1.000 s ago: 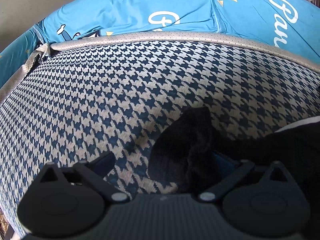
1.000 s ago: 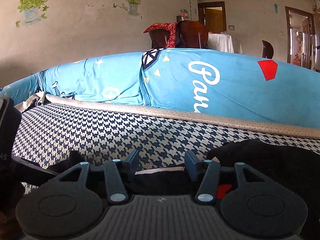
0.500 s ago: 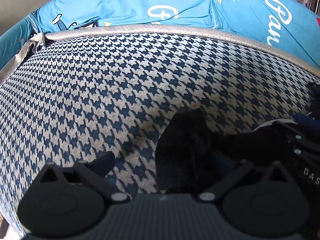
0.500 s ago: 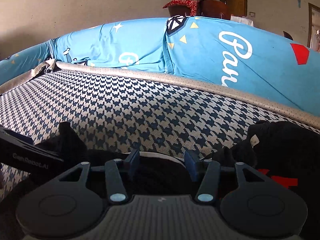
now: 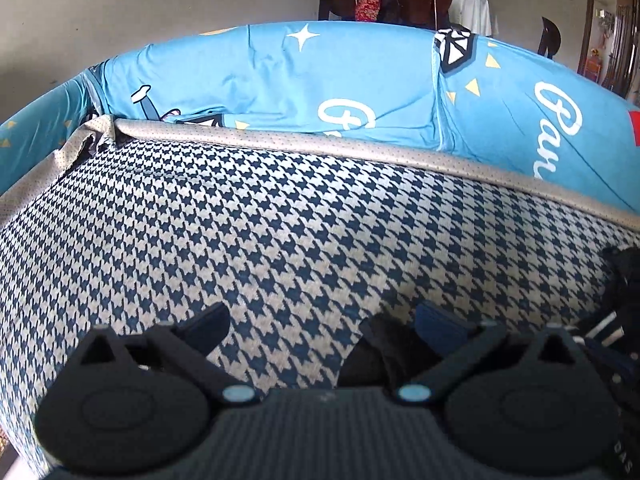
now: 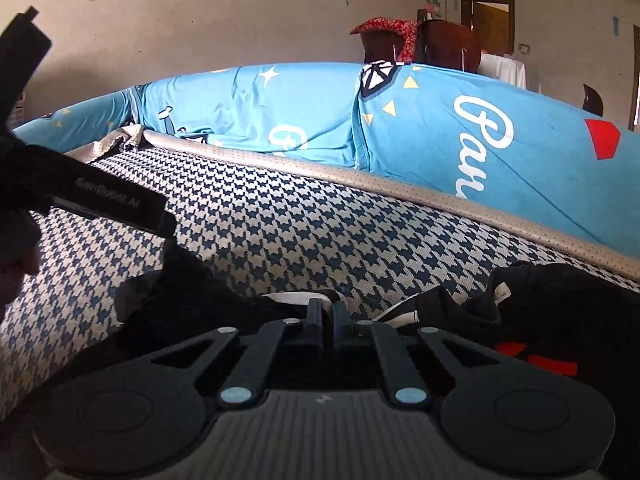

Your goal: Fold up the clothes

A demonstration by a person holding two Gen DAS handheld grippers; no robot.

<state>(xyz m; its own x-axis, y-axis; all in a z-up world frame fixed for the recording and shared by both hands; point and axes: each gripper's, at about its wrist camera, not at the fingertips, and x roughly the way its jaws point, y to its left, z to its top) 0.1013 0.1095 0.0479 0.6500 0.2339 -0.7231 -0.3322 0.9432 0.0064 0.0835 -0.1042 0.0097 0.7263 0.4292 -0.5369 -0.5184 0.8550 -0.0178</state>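
Note:
A black garment (image 6: 560, 300) with a white-trimmed edge (image 6: 296, 298) and red marks lies crumpled on the houndstooth seat (image 6: 320, 232). My right gripper (image 6: 322, 312) is shut, its fingers pinching that white-trimmed edge. In the left wrist view my left gripper (image 5: 320, 320) is open with its jaws wide apart. A peak of the black garment (image 5: 376, 348) stands against the inner side of its right finger. One finger of the left gripper (image 6: 116, 202) shows in the right wrist view, just above that peak.
The houndstooth seat (image 5: 280, 240) ends at a beige piped rim (image 5: 320, 144). Behind it rise blue cushions (image 5: 320, 80) with white lettering. A dark chair with a red cloth (image 6: 400, 36) stands beyond them, by the wall.
The right gripper's jaws closed from open onto the garment's white-trimmed edge. The left gripper rose, so less of the black cloth shows between its fingers.

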